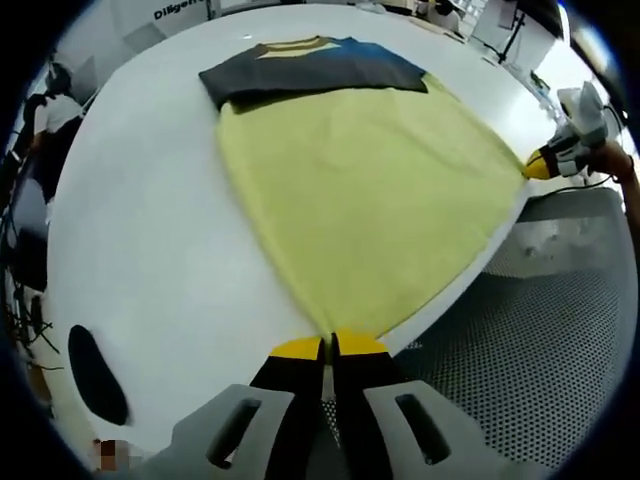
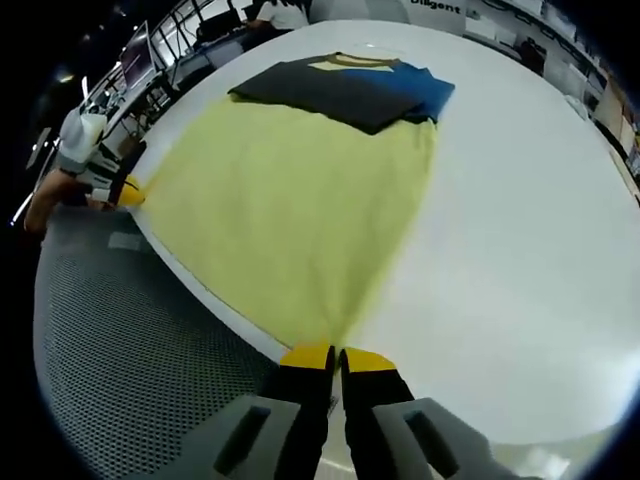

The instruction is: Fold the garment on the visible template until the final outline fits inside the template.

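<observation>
A white tabletop [image 1: 150, 230] carries a yellow garment [image 1: 370, 200], spread flat with its near edge at the table's rim. A dark folded garment [image 1: 310, 68] with a blue part and a yellow collar lies across the yellow one's far end.

In the left gripper view, the left gripper [image 1: 330, 345] rises from 6 o'clock. Its yellow-tipped jaws are pressed together on the near corner of the yellow garment. The cloth fans out from the tips toward 12 o'clock, and the dark garment sits at 12 o'clock. At 3 o'clock the right gripper [image 1: 540, 165] meets the cloth's other near corner at the table edge. A perforated grey floor [image 1: 540, 330] lies at 4 o'clock, off the table. A black oval mark [image 1: 97, 375] shows on the tabletop at 8 o'clock.

In the right gripper view, the right gripper [image 2: 335, 357] rises from 6 o'clock, its jaws pinching a corner of the yellow garment [image 2: 290, 200]. The dark garment [image 2: 345, 88] lies at 12 o'clock. The left gripper [image 2: 128, 192] shows at 9 o'clock, held in a hand [image 2: 60, 195], its yellow tip on the far corner. The floor [image 2: 120, 350] lies at 8 o'clock, and bare tabletop [image 2: 520, 240] at 3 o'clock.
</observation>
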`<action>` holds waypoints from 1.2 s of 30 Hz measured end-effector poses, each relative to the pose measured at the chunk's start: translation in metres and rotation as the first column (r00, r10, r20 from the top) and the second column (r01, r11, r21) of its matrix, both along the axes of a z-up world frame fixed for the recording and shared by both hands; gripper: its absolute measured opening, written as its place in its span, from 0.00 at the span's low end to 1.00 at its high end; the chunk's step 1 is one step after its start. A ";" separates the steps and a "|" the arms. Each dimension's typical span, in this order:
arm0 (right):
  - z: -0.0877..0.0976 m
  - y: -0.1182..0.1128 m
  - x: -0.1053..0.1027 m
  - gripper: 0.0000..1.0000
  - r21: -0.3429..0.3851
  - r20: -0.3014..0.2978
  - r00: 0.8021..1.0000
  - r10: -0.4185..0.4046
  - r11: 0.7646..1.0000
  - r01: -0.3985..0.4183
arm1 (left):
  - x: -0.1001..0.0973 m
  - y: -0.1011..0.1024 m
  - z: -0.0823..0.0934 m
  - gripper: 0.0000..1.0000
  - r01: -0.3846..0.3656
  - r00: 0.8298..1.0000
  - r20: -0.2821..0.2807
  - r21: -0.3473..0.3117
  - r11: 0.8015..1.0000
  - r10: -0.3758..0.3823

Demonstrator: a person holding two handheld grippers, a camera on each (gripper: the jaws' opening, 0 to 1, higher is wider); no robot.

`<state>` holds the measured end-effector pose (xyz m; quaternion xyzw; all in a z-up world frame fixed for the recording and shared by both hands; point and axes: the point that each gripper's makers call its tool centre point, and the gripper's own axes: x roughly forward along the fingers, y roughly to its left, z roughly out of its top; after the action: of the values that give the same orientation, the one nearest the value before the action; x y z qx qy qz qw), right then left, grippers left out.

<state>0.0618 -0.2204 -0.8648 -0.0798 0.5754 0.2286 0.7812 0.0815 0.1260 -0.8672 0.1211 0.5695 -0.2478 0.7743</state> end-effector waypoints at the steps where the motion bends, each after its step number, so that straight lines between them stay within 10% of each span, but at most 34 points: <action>1: 0.000 0.000 0.000 0.00 0.000 -0.002 1.000 -0.001 1.000 0.001 | 0.000 0.000 0.000 0.03 0.002 1.000 -0.001 0.001 1.000 -0.002; 36: 0.002 -0.006 -0.030 0.00 -0.025 -0.119 0.993 0.013 1.000 -0.016 | -0.036 -0.006 -0.001 0.02 0.073 0.991 -0.114 0.000 0.997 -0.072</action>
<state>0.0316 -0.2260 -0.8626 -0.0804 0.6232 0.2312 0.7428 0.0455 0.1196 -0.8687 0.1292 0.6084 -0.2811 0.7309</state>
